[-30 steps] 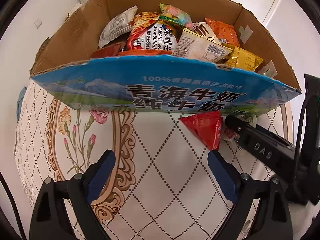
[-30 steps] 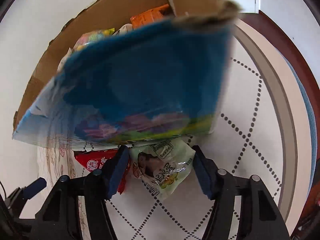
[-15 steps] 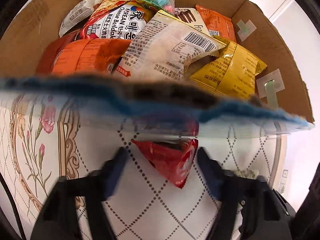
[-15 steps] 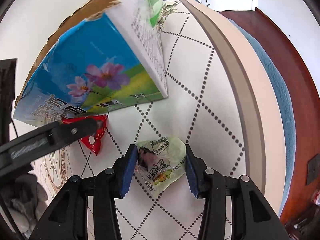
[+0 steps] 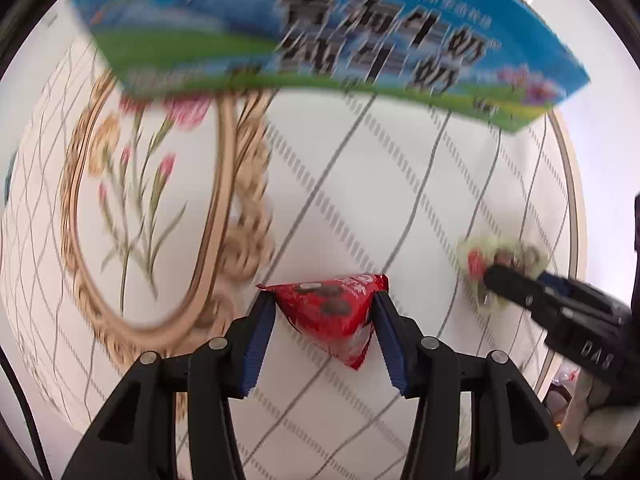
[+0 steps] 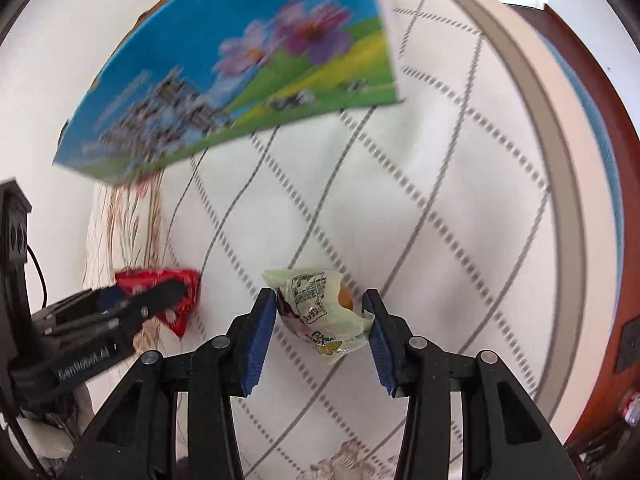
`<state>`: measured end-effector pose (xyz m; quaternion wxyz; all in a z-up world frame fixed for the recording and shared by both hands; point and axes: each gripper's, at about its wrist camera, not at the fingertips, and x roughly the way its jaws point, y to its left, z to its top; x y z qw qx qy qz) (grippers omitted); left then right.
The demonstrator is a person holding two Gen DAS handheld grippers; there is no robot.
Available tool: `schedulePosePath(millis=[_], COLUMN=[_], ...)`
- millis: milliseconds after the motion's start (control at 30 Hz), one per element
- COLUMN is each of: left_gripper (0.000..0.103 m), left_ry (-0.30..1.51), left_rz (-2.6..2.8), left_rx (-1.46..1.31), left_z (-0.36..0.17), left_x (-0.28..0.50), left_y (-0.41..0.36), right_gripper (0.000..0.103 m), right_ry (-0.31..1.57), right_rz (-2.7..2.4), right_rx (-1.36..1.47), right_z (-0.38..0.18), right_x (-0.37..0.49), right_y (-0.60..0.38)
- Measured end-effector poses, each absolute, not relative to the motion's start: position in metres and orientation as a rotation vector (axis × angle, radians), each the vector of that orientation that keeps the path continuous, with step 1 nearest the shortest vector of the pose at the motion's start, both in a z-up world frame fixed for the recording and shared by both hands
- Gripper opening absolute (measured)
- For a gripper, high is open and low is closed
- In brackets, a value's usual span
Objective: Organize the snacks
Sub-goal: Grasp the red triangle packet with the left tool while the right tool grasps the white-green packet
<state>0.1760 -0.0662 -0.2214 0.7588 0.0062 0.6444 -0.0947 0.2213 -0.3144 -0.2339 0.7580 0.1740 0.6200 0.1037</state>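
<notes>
A red triangular snack packet [image 5: 334,314] sits between the pads of my left gripper [image 5: 324,312], which is shut on it just over the tablecloth; it also shows in the right wrist view [image 6: 180,280]. My right gripper [image 6: 320,312] is shut on a pale green snack packet [image 6: 320,316], seen blurred in the left wrist view [image 5: 500,256]. The blue milk carton box [image 5: 320,40] that holds the snacks stands farther back on the table, also in the right wrist view [image 6: 240,80]. Its contents are hidden.
The round table has a white tablecloth [image 5: 360,184] with a diamond grid and a floral oval [image 5: 152,200]. The table's beige rim [image 6: 560,160] curves on the right, with red-brown floor [image 6: 616,240] beyond.
Both grippers pulled back and down from the box and closed in on their packets. The left moved over the red packet. The box interior has gone out of view.
</notes>
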Motion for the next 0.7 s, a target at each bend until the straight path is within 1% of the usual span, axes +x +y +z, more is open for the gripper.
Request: schedulePosePath(millis=[33,167,267,300,400,433,467,533,700], left_gripper=[0.047,0.048,0.05,0.052,0.052,0.052,0.052,0.052,0.052], left_ry=[1.415,1.438,1.447,1.454,1.461,1.461,1.462,1.462,1.463], left_rz=[-0.206,-0.195,-0.184,-0.186,-0.193,-0.195,-0.197,-0.198,-0.199], left_rx=[0.005,-0.05,-0.093,-0.105,-0.115,-0.124,-0.129,-0.139,-0.142], left_z=[-0.224,-0.241,-0.249,-0.253,-0.26,-0.261,-0.267,-0.271,-0.28], left_x=[0.17,0.158,0.161,0.165,0.169,0.17,0.186,0.186,0.183], left_y=[-0.061,-0.049,-0.042,-0.045,-0.043,-0.041,-0.045,-0.033,-0.015], right_gripper=[0.045,0.045,0.045,0.045,0.046,0.048,0.052,0.056,0.057], right_ry=[1.363,1.393,1.393,1.397,1.405,1.408,1.407,1.398,1.397], right_rz=[0.243,0.277,0.253,0.247,0.23,0.223,0.218,0.2,0.177], right_rx=[0.373,0.342,0.336,0.34,0.405,0.423,0.444,0.489,0.531], right_z=[-0.235,-0.241,-0.246,-0.246,-0.244,-0.242,-0.241,-0.239,-0.241], right_x=[0.217,0.196,0.193,0.194,0.196,0.199,0.201,0.203,0.217], right_y=[-0.308,-0.286,-0.281,-0.28,-0.285,-0.29,-0.294,-0.302,-0.299])
